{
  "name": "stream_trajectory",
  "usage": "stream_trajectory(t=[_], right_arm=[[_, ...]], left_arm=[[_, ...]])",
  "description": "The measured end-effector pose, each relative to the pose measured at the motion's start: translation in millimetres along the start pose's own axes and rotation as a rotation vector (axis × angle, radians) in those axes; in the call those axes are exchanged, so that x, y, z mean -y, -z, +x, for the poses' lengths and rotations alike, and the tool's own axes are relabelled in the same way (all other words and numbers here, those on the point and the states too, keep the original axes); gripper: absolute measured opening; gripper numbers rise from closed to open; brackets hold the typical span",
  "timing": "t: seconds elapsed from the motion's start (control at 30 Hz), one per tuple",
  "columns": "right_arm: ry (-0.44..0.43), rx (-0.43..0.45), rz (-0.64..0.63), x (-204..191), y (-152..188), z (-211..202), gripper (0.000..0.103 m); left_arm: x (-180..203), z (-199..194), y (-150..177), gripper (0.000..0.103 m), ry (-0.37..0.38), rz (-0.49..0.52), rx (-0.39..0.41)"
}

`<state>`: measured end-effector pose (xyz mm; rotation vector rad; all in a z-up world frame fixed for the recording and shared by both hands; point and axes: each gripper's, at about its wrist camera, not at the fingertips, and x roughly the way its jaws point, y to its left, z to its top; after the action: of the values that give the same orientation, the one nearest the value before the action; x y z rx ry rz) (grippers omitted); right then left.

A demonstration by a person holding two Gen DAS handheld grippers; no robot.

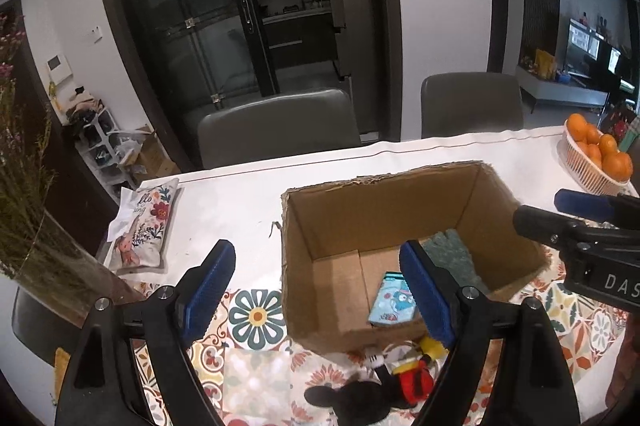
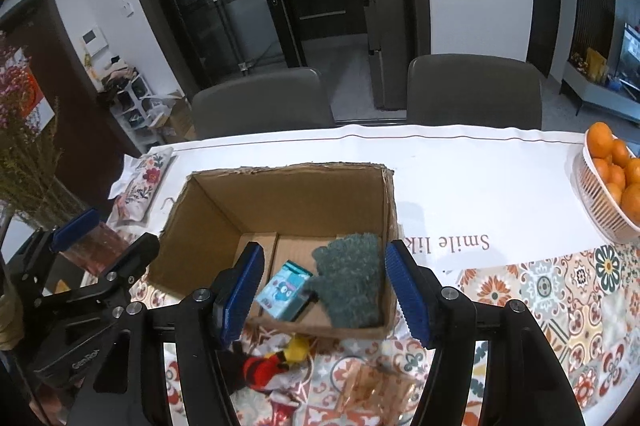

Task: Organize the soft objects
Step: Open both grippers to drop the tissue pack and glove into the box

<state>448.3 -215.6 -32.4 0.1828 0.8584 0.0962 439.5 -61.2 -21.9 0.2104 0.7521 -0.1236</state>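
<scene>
Dining table [image 2: 480,185] carries an open cardboard box [image 2: 280,201]; teal glove [image 2: 352,278] and blue cartoon pack [image 2: 286,290] lie inside. Mickey plush [image 1: 384,382] rests just outside its near wall. Left gripper [image 1: 320,294] and right gripper [image 2: 324,294]: jaws spread, holding nothing.

Left tongs [image 1: 318,290] and right tongs [image 2: 322,292] both gape wide, side by side.

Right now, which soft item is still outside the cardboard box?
The Mickey Mouse plush, lying on the patterned cloth before the box; the teal glove and tissue pack lie inside.
</scene>
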Motion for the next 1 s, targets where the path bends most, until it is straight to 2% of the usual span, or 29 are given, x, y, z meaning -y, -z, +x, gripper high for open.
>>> stream_trajectory(t=[0.3,0.6,1.0], right_arm=[[0.023,0.033,-0.008,0,18,-38,0.071],[0.072,0.054,-0.021,5,45,-72,0.079],[0.092,0.025,0.004,16,85,-100,0.083]], left_arm=[[6,-43,15,0.087,-0.025,0.01,0.047],[11,-79,39,0.09,-0.026,-0.046,0.047],[25,-100,77,0.091,0.006,-0.097,-0.055]])
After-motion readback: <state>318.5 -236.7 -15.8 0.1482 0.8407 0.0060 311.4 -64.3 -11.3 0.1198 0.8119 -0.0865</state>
